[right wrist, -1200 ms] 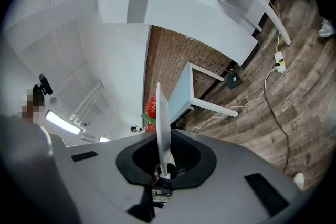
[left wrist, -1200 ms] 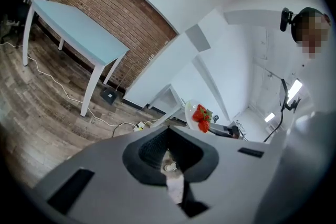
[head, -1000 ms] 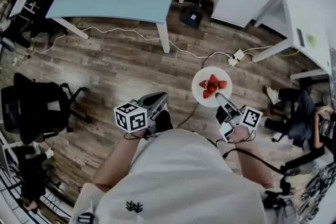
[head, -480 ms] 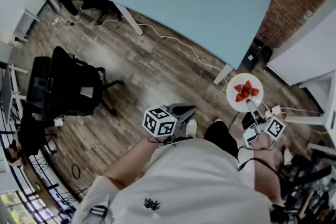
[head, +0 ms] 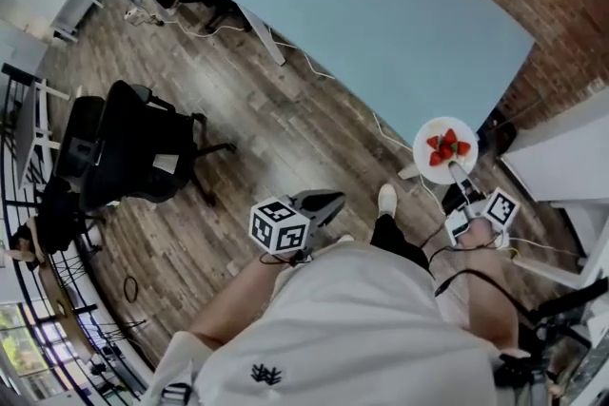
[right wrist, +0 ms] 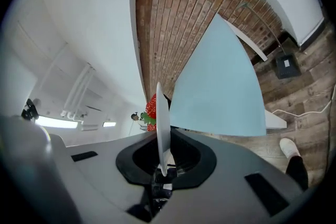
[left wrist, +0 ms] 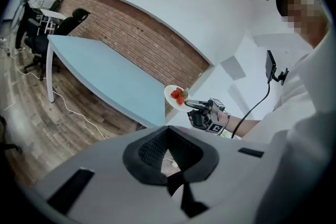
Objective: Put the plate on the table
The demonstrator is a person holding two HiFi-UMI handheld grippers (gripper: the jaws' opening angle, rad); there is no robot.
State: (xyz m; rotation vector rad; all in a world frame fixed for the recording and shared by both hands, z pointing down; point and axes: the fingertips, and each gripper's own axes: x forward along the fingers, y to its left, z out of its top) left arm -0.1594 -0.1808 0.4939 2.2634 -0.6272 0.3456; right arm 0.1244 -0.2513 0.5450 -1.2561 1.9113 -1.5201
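The right claw [right wrist: 162, 166] is closed on the near rim of a white plate [right wrist: 159, 123], which shows edge-on between its jaws in the right gripper view. A small pile of strawberries [right wrist: 151, 108] sits on the plate's upper face. From the head view the right claw [head: 456, 168] holds the plate [head: 433, 136] level in the air, with the strawberries [head: 447, 147] near its middle. The plate hangs just off the near corner of the light blue surface [head: 400, 14], over the wooden floor [head: 238, 138], and does not rest on anything.

The left claw [left wrist: 168, 132] has its jaws drawn together with nothing between them. In the head view the left claw [head: 328, 200] points forward over the floor, well apart from the plate, with its marker cube [head: 281, 225] close to the person's body.

A black office chair [head: 133, 147] stands on the floor to the left, away from the surface. A brick wall [left wrist: 142, 39] runs behind the surface.
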